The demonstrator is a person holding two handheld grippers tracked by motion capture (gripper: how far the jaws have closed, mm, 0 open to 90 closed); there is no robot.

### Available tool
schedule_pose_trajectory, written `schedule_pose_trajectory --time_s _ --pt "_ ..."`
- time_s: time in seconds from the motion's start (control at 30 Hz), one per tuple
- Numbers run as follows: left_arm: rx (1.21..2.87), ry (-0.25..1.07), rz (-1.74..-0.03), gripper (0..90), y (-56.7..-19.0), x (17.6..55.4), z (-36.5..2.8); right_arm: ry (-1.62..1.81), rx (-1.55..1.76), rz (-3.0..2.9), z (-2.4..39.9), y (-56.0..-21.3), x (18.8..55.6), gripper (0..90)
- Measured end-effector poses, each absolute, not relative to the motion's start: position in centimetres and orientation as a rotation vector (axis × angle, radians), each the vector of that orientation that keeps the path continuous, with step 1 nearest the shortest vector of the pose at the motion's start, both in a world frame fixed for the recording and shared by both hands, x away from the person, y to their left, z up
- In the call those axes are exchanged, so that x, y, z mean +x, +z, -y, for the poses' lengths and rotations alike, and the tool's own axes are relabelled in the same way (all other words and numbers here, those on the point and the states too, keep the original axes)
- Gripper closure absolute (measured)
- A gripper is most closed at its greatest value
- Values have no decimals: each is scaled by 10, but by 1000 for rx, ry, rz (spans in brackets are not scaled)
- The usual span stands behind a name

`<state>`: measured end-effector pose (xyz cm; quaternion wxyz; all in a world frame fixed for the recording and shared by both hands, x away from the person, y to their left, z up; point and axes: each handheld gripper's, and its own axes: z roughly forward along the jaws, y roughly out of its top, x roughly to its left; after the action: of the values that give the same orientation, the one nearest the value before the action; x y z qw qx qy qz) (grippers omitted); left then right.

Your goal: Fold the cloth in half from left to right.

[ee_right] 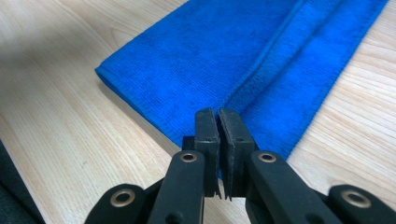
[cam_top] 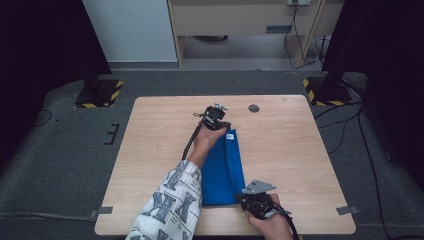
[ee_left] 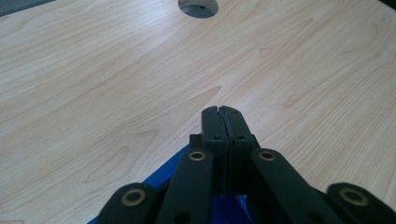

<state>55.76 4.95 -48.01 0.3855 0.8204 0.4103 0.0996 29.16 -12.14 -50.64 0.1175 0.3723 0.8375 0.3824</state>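
A blue cloth (cam_top: 222, 170) lies folded into a long strip down the middle of the wooden table (cam_top: 150, 150); a narrower flap runs along its right side. My left gripper (cam_top: 216, 119) rests at the strip's far end. Its jaws are shut, and their tips (ee_left: 223, 111) reach past the cloth's corner (ee_left: 170, 173) over bare wood. At the near right corner is my right gripper (cam_top: 252, 196), jaws shut, tips (ee_right: 218, 114) over the cloth's near edge (ee_right: 140, 105). No cloth shows between either pair of pads.
A round cable hole (cam_top: 254, 108) (ee_left: 198, 5) sits in the table beyond the left gripper. Bare wood lies to both sides of the cloth. Stand bases with yellow-black tape (cam_top: 100, 95) rest on the floor past the far corners.
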Motion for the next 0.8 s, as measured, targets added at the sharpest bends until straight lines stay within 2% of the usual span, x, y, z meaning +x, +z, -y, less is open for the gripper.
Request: schedule_pose_trajectory --time_s 0.23,0.33,0.43,0.57,0.63,0.8 --pt "2076 240 -1055 888 -480 557 -47 1104 1119 -2451 128 -508 292 879" --pt "2072 251 -1054 852 -480 556 -45 1098 1132 -2453 131 -508 291 853" --pt "2068 253 -1043 802 -480 555 -44 1087 1148 -2442 133 -508 292 784" --pt "2053 275 -1028 649 -476 553 -43 1087 1201 -2416 138 -506 294 629" --pt "2055 285 -1022 602 -475 552 -43 1087 1230 -2414 141 -505 297 507" --pt "2078 325 -978 457 -466 546 -46 1097 1241 -2381 145 -503 303 350"
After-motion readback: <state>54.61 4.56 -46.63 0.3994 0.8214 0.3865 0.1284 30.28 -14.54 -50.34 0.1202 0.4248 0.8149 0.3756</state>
